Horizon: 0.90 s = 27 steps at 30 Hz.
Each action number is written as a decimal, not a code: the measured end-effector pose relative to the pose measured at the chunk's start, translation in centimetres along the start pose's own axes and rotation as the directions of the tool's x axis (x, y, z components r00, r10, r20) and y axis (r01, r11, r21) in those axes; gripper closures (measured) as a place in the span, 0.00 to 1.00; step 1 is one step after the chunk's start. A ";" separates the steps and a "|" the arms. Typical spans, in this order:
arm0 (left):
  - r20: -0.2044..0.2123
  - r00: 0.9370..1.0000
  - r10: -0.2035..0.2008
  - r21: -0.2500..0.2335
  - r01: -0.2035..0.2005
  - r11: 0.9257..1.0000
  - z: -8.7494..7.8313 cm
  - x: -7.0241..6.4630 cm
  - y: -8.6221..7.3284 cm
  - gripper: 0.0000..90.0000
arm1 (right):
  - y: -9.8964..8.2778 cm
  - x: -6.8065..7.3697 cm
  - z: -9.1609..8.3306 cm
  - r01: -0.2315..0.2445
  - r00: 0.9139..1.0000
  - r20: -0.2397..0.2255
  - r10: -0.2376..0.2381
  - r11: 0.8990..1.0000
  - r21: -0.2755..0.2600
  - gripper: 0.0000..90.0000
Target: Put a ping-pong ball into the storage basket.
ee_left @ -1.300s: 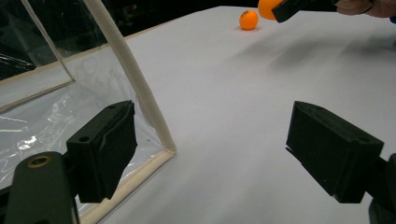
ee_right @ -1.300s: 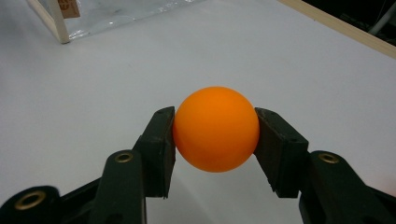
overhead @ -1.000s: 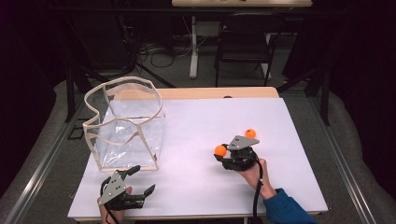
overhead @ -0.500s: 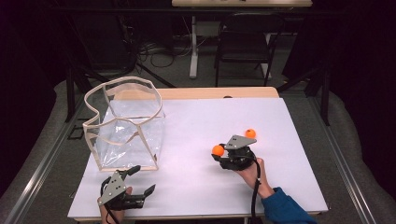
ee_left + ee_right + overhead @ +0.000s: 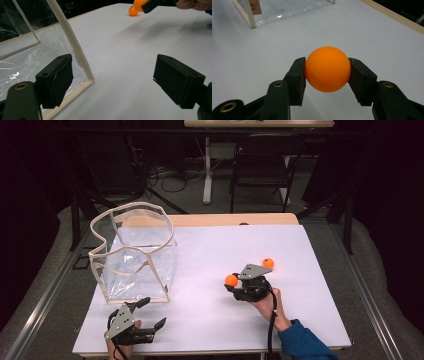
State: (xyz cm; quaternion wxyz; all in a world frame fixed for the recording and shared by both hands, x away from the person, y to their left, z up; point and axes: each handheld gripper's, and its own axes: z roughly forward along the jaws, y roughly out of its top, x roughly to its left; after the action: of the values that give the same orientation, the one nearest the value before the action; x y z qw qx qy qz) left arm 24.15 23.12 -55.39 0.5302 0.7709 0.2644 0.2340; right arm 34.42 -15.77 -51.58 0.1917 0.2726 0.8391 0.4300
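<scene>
My right gripper is shut on an orange ball, which the right gripper view shows pinched between both pads just above the white table top. A second orange ball lies on the table just behind that gripper, and it shows far off in the left gripper view. My left gripper rests near the front left edge with its jaws wide open and nothing between them. A clear plastic bag with a cream-coloured trim stands upright at the left, its front corner just beside the left jaw.
The white table top spreads between the two grippers. A wooden strip runs along the far edge. A black chair and cables stand on the floor beyond the table.
</scene>
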 end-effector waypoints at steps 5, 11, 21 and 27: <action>0.001 1.000 0.001 -0.001 -0.001 1.000 0.0 0.0 0.0 0.18 | 0.2 0.1 0.2 0.006 1.000 -0.002 -0.006 1.000 0.001 0.56; -0.001 1.000 -0.001 -0.002 0.001 1.000 0.0 0.0 0.0 0.18 | 0.5 0.1 0.3 0.010 1.000 -0.003 -0.010 1.000 0.001 0.56; -0.002 1.000 -0.002 -0.005 0.002 1.000 0.0 0.0 0.0 0.18 | 0.9 0.2 0.3 0.012 1.000 -0.010 -0.012 1.000 -0.010 0.56; -0.001 1.000 -0.004 -0.006 0.004 1.000 0.0 -0.1 0.0 0.18 | 1.1 0.3 0.5 0.017 1.000 -0.013 -0.017 1.000 -0.009 0.56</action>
State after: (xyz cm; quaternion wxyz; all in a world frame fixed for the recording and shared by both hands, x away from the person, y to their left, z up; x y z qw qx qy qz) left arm 24.11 23.08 -55.39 0.5330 0.7686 0.2651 0.2341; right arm 34.78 -14.69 -50.95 0.1910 0.2619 0.8406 0.4339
